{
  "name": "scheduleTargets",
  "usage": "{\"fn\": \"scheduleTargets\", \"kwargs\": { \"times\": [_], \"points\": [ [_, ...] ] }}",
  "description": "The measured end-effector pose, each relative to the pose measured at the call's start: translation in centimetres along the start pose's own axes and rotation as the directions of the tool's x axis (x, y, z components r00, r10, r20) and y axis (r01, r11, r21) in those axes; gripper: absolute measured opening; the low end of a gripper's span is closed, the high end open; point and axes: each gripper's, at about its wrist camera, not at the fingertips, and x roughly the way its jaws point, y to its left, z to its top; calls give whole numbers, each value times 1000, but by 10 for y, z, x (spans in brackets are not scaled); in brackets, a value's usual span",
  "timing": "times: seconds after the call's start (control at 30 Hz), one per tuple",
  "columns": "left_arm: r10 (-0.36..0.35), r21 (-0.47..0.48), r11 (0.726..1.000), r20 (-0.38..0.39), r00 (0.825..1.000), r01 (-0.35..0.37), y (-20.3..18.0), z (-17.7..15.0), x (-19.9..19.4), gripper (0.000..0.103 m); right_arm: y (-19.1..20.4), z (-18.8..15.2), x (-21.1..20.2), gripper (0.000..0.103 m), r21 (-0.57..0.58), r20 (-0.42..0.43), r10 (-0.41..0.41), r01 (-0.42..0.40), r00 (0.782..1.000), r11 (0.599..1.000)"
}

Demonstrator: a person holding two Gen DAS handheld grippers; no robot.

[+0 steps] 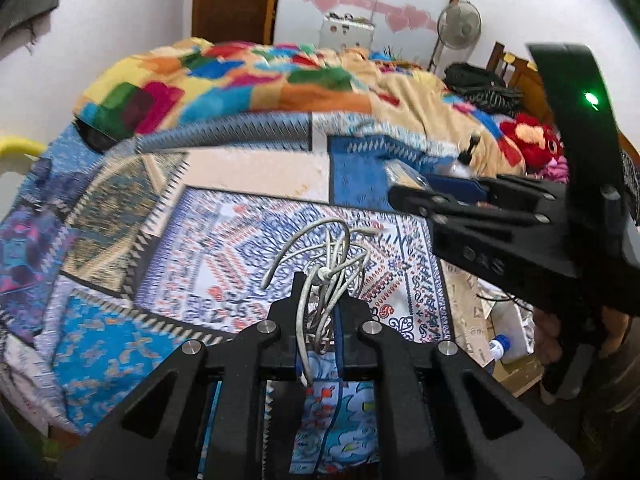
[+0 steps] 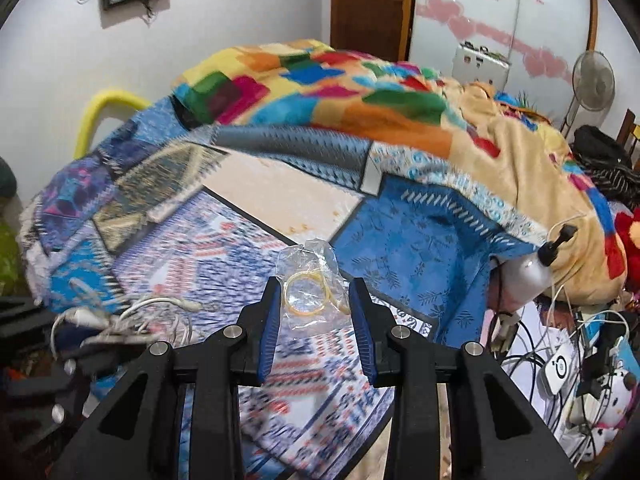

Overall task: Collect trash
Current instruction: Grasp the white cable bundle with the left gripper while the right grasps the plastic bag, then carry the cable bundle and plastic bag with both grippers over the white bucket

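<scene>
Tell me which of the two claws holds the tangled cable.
The left claw grips the whitish tangled cable. The right claw instead pinches a clear plastic bag with yellow rubber bands inside.

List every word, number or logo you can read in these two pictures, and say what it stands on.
"DAS" (only roughly legible): raised letters on the black side of the right gripper.
Ring symbol, no letters: white box at the right of the right wrist view.
Nothing else is readable; the bedding carries only patterns.
</scene>
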Motion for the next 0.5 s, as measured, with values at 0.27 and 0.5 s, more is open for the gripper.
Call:
{"fn": "scheduleTargets", "kwargs": {
  "times": [0.27, 0.5],
  "points": [
    [43, -18, 999, 85, 995, -41, 13, -5, -79, 10, 40, 6, -66, 31, -24, 80, 31, -29, 996, 999],
    [94, -49, 995, 142, 985, -88, 35, -23, -142, 10, 85, 3, -113, 31, -41, 141, 77, -72, 987, 997]
  ]
}}
